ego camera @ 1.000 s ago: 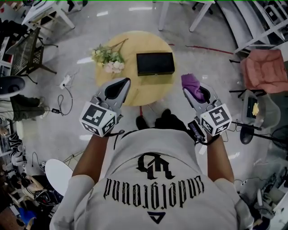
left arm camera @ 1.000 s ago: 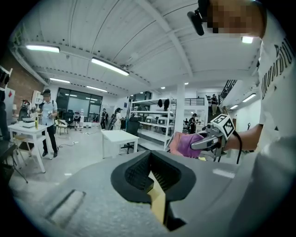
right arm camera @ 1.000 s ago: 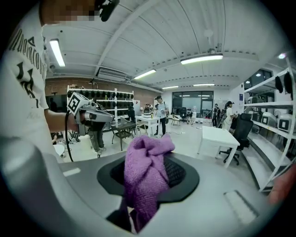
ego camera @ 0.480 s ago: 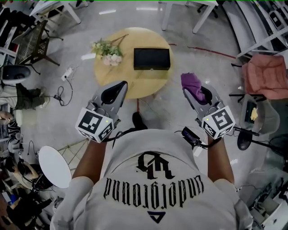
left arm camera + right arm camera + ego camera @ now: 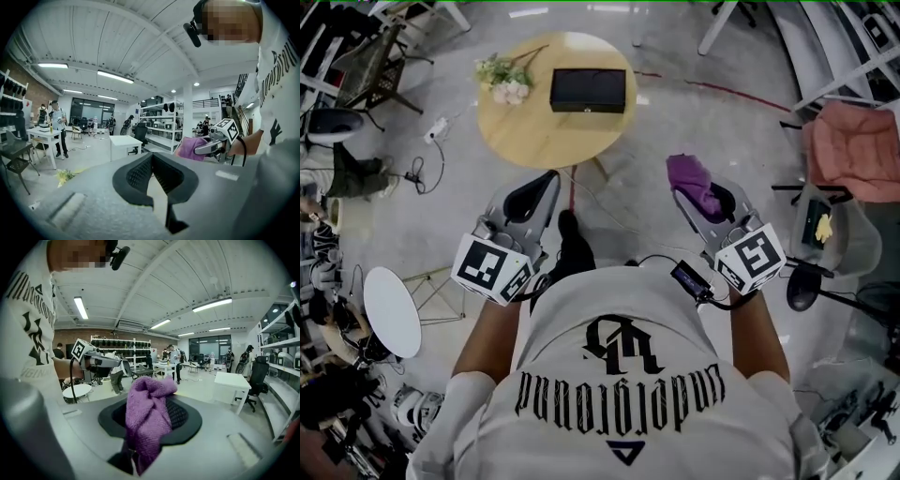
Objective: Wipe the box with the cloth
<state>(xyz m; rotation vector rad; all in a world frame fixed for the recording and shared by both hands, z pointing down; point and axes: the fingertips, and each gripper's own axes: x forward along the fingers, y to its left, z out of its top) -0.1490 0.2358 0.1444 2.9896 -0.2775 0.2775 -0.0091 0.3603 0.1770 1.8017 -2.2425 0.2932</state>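
At the far left of the head view, a dark wire chair (image 5: 364,70) stands at the room's edge. Lower down, a small white round table (image 5: 392,311) sits on the glossy grey floor (image 5: 675,122). A white power strip (image 5: 434,137) and its cable lie between the two.

The round wooden bench (image 5: 539,141) stands toward the top of that view, well apart from the person. A bunch of pale flowers (image 5: 502,80) lies on its left edge. Just right of them, near the bench's middle, the black box (image 5: 588,90) lies flat, and neither claw touches it.

Nearer the person, the left claw (image 5: 548,180) is held over bare floor below the bench. Its own view shows the two dark ribbed pads pressed together with nothing between them. To the right, the right claw (image 5: 682,193) is also above the floor. It is clamped on the purple cloth (image 5: 694,178), which bunches over its tips and hangs down between the pads.

A thin red line (image 5: 712,86) runs across the floor to the right of the bench. At the far right, a chair draped in pink fabric (image 5: 853,141) stands near white shelving (image 5: 853,42).

The gripper views show a large workshop. It has a white ribbed ceiling (image 5: 140,42) with strip lights (image 5: 115,76), a white desk (image 5: 123,143), racks (image 5: 161,124), and people (image 5: 58,126) standing far off.
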